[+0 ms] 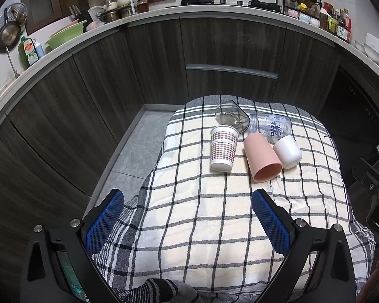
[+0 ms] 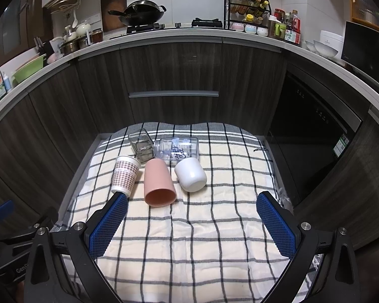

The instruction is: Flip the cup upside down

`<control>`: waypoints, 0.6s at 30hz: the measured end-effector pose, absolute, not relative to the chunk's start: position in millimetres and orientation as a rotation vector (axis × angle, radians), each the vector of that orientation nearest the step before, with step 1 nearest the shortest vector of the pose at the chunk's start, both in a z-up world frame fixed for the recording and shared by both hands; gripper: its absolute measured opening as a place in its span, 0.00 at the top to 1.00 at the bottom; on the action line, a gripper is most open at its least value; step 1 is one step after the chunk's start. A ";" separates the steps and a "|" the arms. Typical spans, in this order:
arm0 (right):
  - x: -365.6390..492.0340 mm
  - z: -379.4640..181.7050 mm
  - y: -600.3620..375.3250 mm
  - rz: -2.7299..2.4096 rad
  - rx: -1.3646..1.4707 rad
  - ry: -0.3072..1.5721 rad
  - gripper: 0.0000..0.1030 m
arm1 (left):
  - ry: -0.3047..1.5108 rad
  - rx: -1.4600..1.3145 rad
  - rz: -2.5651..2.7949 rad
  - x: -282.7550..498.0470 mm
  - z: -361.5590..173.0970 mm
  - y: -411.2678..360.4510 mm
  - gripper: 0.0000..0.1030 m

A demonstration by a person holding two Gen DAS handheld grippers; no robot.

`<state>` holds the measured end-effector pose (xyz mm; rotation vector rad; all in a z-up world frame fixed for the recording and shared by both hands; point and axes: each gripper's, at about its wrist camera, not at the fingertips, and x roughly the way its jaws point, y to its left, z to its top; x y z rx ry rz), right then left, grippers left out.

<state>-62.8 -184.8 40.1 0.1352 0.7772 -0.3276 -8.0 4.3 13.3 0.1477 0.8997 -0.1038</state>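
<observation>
Checked cloth (image 2: 189, 227) covered the table, where the pink cup (image 2: 159, 184) lay on its side among other vessels. Both the left gripper (image 1: 187, 217) and right gripper (image 2: 192, 222) were held wide open and empty, short of it; the approach was judged unstarted, a grasp across its body being needed next.

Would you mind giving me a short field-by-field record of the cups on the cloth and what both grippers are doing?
surface: checked cloth
checked paper cup: lying on its side
pink cup: lying on its side, mouth toward the camera
white cup: lying tipped over
clear printed bottle: lying on its side behind the cups
grey glass container: tilted, beside the bottle
left gripper: open, holding nothing
right gripper: open, holding nothing
</observation>
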 end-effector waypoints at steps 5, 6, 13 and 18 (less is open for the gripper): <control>-62.5 38.6 -183.5 -0.326 0.135 0.779 0.01 | 0.897 0.147 -0.106 -7.9 13.4 6.1 0.00; -62.4 38.9 -183.2 -0.326 0.134 0.779 0.01 | 0.897 0.146 -0.107 -7.6 13.1 5.9 0.00; -62.3 38.4 -183.1 -0.327 0.138 0.779 0.01 | 0.896 0.146 -0.107 -7.8 12.9 6.0 0.00; -62.2 36.8 -182.9 -0.327 0.136 0.780 0.01 | 0.898 0.150 -0.107 -5.5 12.9 5.6 0.00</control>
